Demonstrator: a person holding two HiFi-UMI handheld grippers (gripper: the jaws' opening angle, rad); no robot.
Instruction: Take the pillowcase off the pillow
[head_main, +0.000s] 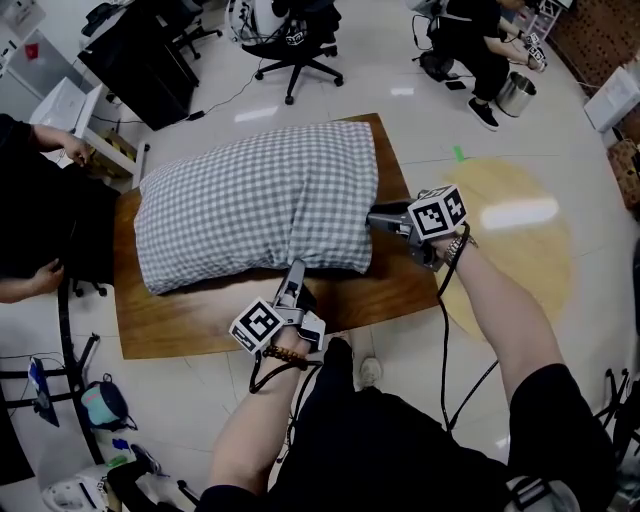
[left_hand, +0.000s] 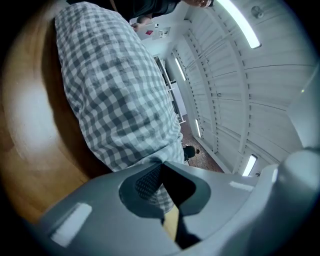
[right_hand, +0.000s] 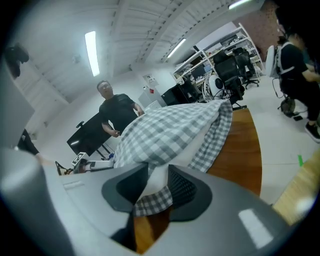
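While the grey-and-white checked fabric pillowcase (head_main: 260, 200) lies stuffed full on the brown wooden surface (head_main: 180, 325), its long axis runs across the head view from left to right, the right end set a little farther from the person. It covers most of the surface, leaving a bare strip along the near edge and at the left. The mouth of the case points right, towards the right tongs (head_main: 373, 218), which reach in level with that short end. In the right gripper view these tongs stand apart; the checked hem of the case and a patch of the white pillow (right_hand: 156, 178) sit in the gap, and the pads are not closed on them. The left tongs (head_main: 296, 270) meet the near long edge close to its right-hand corner and point away from the person. They are pressed together, with a fold of the checked cloth pinched between them.
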